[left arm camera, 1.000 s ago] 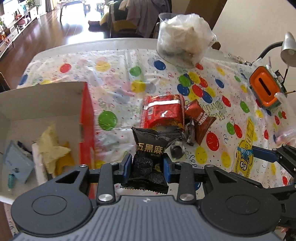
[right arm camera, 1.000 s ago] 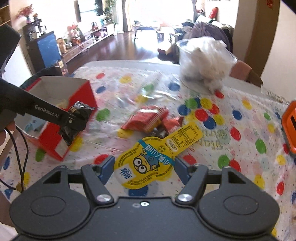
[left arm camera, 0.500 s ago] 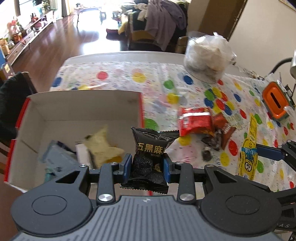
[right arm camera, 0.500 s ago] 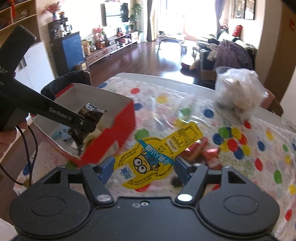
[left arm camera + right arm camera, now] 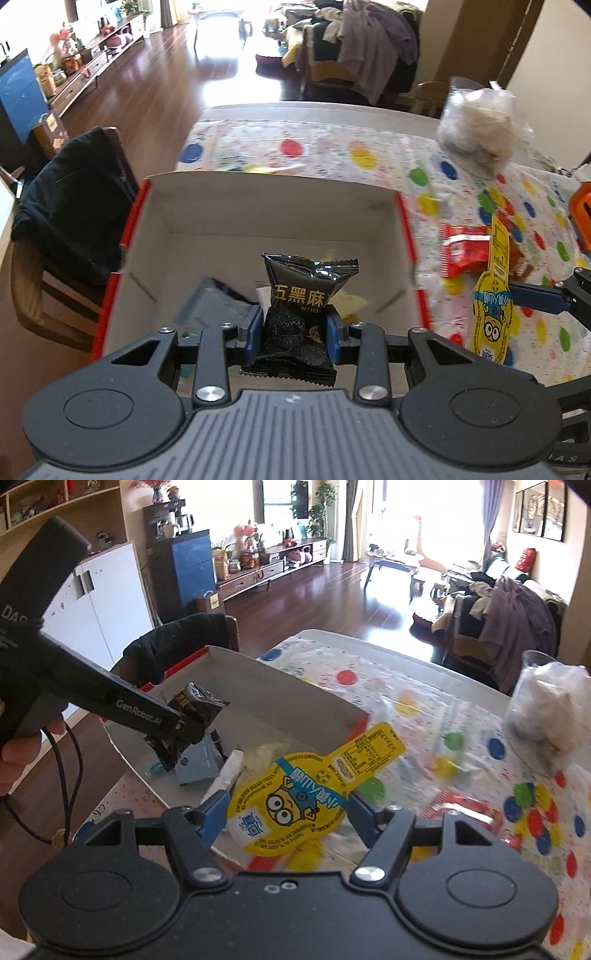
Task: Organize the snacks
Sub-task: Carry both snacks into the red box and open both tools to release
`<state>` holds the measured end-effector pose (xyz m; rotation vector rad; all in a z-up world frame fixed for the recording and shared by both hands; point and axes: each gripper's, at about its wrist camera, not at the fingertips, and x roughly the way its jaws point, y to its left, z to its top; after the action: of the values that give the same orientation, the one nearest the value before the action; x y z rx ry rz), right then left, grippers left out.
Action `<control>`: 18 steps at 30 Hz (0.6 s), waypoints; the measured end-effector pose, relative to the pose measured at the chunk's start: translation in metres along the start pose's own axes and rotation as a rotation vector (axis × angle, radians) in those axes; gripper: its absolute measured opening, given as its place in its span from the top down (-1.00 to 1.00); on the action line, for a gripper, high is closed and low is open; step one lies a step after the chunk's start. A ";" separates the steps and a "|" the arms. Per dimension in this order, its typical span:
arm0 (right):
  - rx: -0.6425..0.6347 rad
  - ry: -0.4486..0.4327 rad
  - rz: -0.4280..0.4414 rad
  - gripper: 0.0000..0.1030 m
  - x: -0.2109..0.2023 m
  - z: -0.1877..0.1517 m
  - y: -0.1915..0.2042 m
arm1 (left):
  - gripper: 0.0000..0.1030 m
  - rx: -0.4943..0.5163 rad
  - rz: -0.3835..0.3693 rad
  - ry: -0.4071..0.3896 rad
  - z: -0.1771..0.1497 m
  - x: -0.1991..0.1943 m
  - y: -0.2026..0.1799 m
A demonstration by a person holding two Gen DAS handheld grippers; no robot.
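Left tool (image 5: 291, 334): I am gripping the black sesame packet (image 5: 301, 295) narrowly between the blue pads, holding it above the open box (image 5: 280, 206).
Right tool (image 5: 286, 814): I am clamping the yellow cartoon-lidded cup (image 5: 291, 805) across its wide body, hanging it over the box's near corner, at about 3 o'clock of my left tool.
Done: I am seeing several items already lying in the box, a pale crumpled wrapper (image 5: 264, 755) and a grey-blue pack (image 5: 195, 762) among them.
Left: I am judging both held snacks not yet dropped; the red packet (image 5: 463, 249) and a brown one are waiting on the worktop (image 5: 332, 147) at 3 o'clock of the box.
Materials: the black packet is looking glossy, crinkled foil with serrated ends; the cup lid is looking flat and printed; the box is looking like matte white card with red outer walls; the cloth is looking like thin, shiny, spotted plastic.
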<state>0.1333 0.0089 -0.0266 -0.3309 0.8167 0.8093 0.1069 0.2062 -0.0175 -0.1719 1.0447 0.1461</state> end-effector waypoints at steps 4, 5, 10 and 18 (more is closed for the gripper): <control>-0.023 0.031 0.022 -0.33 0.024 0.009 0.012 | 0.34 -0.007 0.031 0.012 0.004 0.010 0.020; -0.033 0.038 0.024 -0.33 0.031 0.012 0.016 | 0.34 -0.010 0.035 0.016 0.005 0.013 0.025; -0.075 0.066 0.034 -0.33 0.059 0.024 0.031 | 0.34 -0.027 0.067 0.048 0.011 0.029 0.048; -0.133 0.120 0.083 -0.33 0.099 0.038 0.057 | 0.34 -0.007 0.105 0.094 0.013 0.056 0.063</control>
<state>0.1507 0.1181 -0.0741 -0.4700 0.8948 0.9305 0.1330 0.2728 -0.0638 -0.1311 1.1479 0.2390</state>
